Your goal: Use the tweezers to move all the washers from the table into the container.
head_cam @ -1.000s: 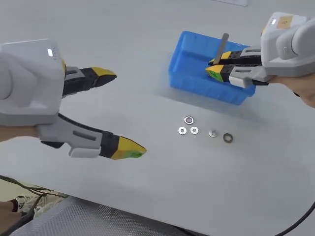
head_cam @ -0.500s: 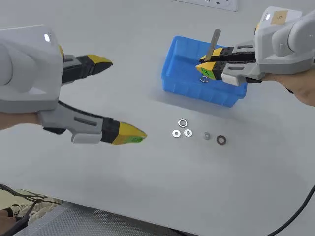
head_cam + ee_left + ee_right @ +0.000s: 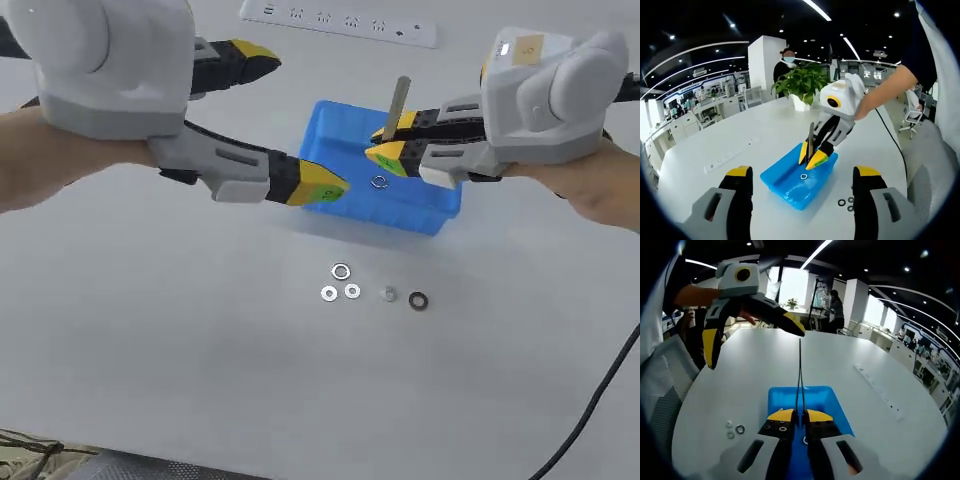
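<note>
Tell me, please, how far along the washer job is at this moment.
Done: one washer lies in the container. In hand: the right gripper holds the tweezers above it, jaws shut; the left gripper hangs open. Remaining: about five washers on the table.

Glossy blue plastic container [image 3: 400,213], small shiny silver metal washers [image 3: 341,272], one duller brown washer [image 3: 419,300], slim matt grey metal tweezers [image 3: 399,100], smooth matt white table [image 3: 200,350], left gripper [image 3: 300,125] and right gripper [image 3: 383,145] in smooth pale grey plastic with black and yellow tips
</note>
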The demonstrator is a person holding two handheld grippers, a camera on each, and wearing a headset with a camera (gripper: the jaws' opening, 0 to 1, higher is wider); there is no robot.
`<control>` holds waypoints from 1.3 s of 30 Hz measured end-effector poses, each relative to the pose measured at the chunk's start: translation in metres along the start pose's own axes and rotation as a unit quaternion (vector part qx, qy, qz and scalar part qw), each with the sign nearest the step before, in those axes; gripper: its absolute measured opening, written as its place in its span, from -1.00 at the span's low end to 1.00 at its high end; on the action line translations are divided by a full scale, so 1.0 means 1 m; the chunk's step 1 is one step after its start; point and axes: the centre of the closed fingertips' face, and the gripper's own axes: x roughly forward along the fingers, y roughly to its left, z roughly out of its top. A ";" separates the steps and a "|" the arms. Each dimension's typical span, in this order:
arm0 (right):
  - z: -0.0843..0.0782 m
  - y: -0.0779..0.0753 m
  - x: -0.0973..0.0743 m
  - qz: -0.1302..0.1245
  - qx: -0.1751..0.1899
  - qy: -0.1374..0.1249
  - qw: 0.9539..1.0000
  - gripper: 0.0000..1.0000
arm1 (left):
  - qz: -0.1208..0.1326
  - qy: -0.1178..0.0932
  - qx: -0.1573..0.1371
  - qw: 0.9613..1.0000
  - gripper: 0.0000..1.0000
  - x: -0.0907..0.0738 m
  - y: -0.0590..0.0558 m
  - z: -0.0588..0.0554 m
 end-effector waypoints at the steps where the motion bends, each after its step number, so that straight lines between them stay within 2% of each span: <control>1: -0.001 0.001 0.000 0.001 0.000 0.001 1.000 -0.82 | -0.010 -0.001 -0.003 1.000 0.70 0.005 -0.001 0.002; 2: -0.001 0.001 0.000 0.002 0.000 0.001 1.000 -0.82 | -0.018 0.000 -0.001 1.000 0.66 0.008 -0.002 0.004; 3: -0.002 0.001 0.000 0.003 -0.002 0.002 1.000 -0.82 | -0.026 0.000 0.005 1.000 0.59 0.013 0.002 0.005; 5: 0.000 0.005 -0.001 0.005 -0.004 0.004 1.000 -0.82 | -0.046 0.005 0.004 0.999 0.42 0.019 -0.001 0.007; 6: 0.000 0.005 -0.001 0.006 -0.003 0.003 1.000 -0.82 | -0.048 0.004 0.003 0.999 0.30 0.022 0.000 0.008; 10: 0.002 0.008 -0.001 0.011 -0.007 0.004 1.000 -0.82 | -0.058 0.001 0.010 0.998 0.03 0.033 0.003 0.011; 13: 0.002 0.011 -0.001 0.013 -0.009 0.006 1.000 -0.82 | -0.071 -0.020 0.001 0.997 -0.03 0.041 0.001 0.019; 15: 0.000 0.011 0.000 0.014 -0.011 0.007 1.000 -0.82 | -0.076 -0.025 0.006 0.997 -0.07 0.046 0.003 0.022; 19: -0.001 0.011 0.000 0.016 -0.015 0.010 1.000 -0.82 | -0.094 -0.018 0.013 0.995 -0.39 0.054 0.001 0.023; 21: -0.002 0.011 0.000 0.016 -0.015 0.010 1.000 -0.82 | -0.107 -0.017 0.002 0.994 -0.50 0.058 -0.001 0.023; 25: -0.003 0.007 0.001 0.016 -0.015 0.010 1.000 -0.82 | -0.125 -0.008 0.010 0.992 -0.51 0.062 -0.008 0.022; 28: -0.002 0.007 0.000 0.016 -0.015 0.009 1.000 -0.82 | -0.129 0.003 0.021 0.991 -0.65 0.064 -0.010 0.017; 31: -0.001 0.008 0.000 0.020 -0.015 0.007 1.000 -0.82 | -0.139 -0.004 0.018 0.990 -0.69 0.064 -0.014 0.019; 33: -0.003 0.007 0.001 0.023 -0.014 0.006 1.000 -0.82 | -0.140 -0.005 0.037 0.990 -0.75 0.065 -0.014 0.019; 39: -0.005 0.007 0.000 0.027 -0.018 0.008 0.999 -0.82 | -0.147 -0.002 0.049 0.988 -0.83 0.066 -0.016 0.019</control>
